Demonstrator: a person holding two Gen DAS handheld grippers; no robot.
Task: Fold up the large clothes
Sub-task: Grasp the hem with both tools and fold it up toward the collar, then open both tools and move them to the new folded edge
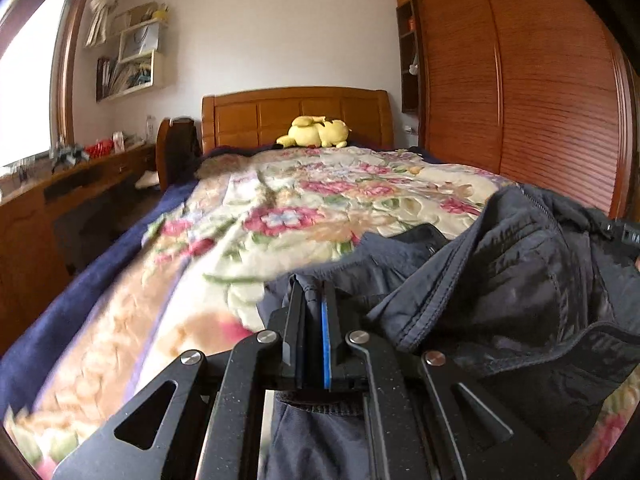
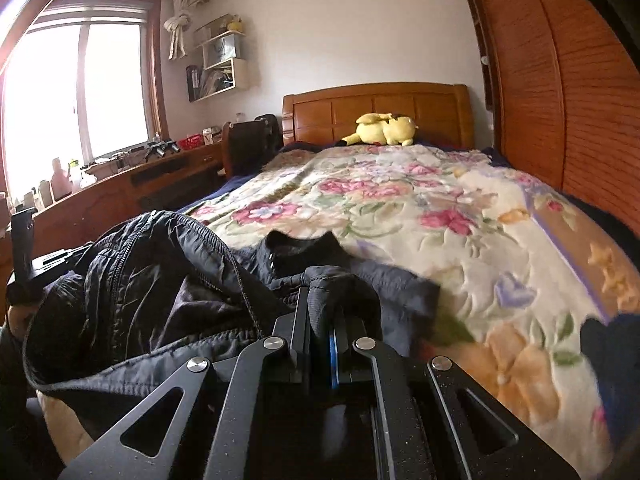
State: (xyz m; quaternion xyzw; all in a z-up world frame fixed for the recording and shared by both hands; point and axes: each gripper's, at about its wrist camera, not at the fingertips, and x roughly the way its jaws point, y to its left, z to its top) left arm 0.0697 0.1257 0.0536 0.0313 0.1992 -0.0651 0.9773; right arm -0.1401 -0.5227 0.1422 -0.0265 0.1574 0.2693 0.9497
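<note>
Both tongs (image 1: 313, 292) (image 2: 325, 300) pinch jacket (image 1: 520, 280) edges over bedspread (image 1: 280, 200)

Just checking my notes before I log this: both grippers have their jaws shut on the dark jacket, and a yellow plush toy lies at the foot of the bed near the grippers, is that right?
Not quite. The yellow plush toy lies at the far end of the bed, against the wooden headboard, as the right wrist view shows. The rest holds: the left gripper and right gripper both have jaws shut on the dark jacket.

Thin matt dark jacket (image 1: 520, 280), plush floral quilt (image 2: 400, 208), glossy wooden headboard (image 1: 296, 116)
</note>
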